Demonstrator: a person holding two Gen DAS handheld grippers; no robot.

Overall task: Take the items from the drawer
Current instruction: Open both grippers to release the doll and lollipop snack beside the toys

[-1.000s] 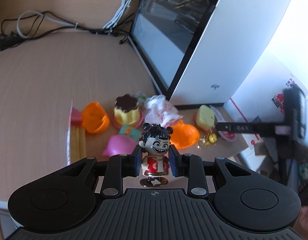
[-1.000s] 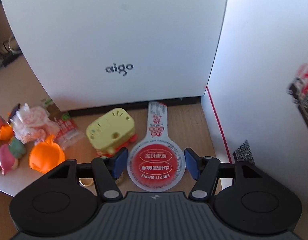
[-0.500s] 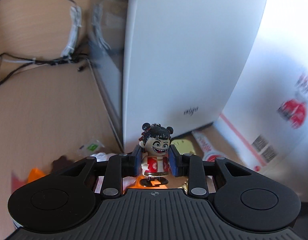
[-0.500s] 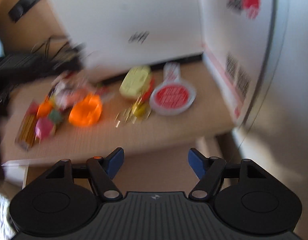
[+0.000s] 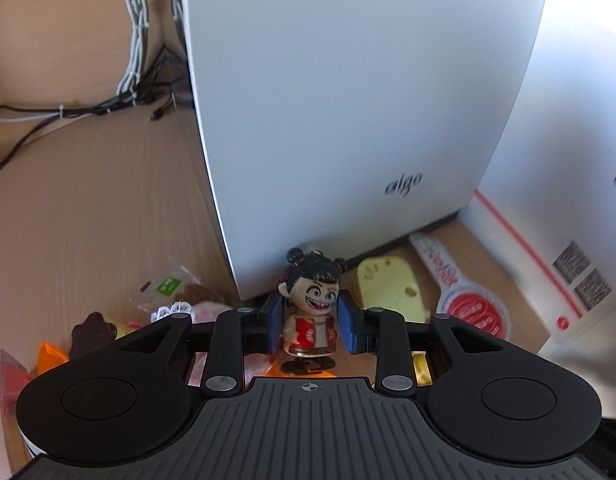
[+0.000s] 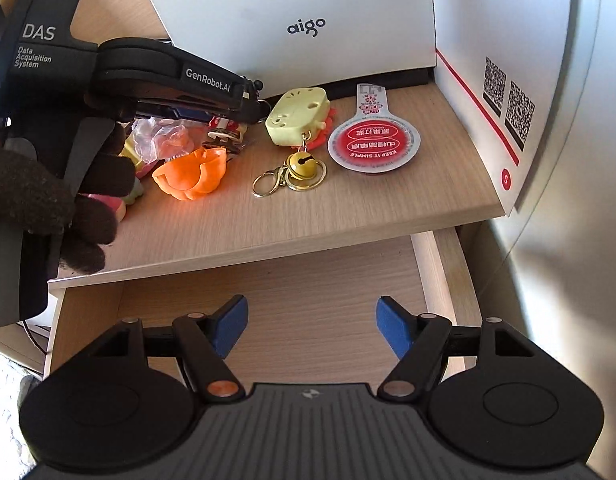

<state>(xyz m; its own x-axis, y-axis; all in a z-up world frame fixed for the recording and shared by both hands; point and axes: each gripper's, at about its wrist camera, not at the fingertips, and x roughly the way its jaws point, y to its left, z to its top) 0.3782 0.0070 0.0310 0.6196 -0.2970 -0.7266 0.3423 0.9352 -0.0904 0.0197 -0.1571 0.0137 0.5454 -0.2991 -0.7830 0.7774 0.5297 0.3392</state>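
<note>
**Blue pads grip the figurine above the desktop**

Blue pads (image 5: 274,326) of the left gripper (image 5: 311,328) press both sides of a small figurine (image 5: 311,316) — dark hair buns, a wide grin, a red and white coat, a round black base. It stands upright between the fingers, held over the toys on the wooden desk (image 5: 88,208). Just ahead stands a white case (image 5: 347,100) marked "aigo", with cables (image 5: 134,52) bunched at its left.

From the right wrist view, the left gripper (image 6: 244,114) reaches in from the left over the desk (image 6: 268,220), and a hand in a dark knit glove (image 6: 48,196) holds its handle. Only the figurine's red lower part shows under the fingertips there. On the desk lie an orange shell (image 6: 192,172), a crinkled clear wrapper (image 6: 164,136), a yellow cheese-shaped toy (image 6: 298,116) with a bell keyring (image 6: 300,168) hanging from it, and a red round tag (image 6: 373,144) reading "KEEP IT SIMPLE". A white carton (image 6: 495,80) with QR codes stands at the right edge.

The right gripper (image 6: 311,326) hangs over the open drawer (image 6: 308,280) below the desk edge — its jaws spread wide, nothing between them. The visible part of the drawer floor is bare wood.
</note>
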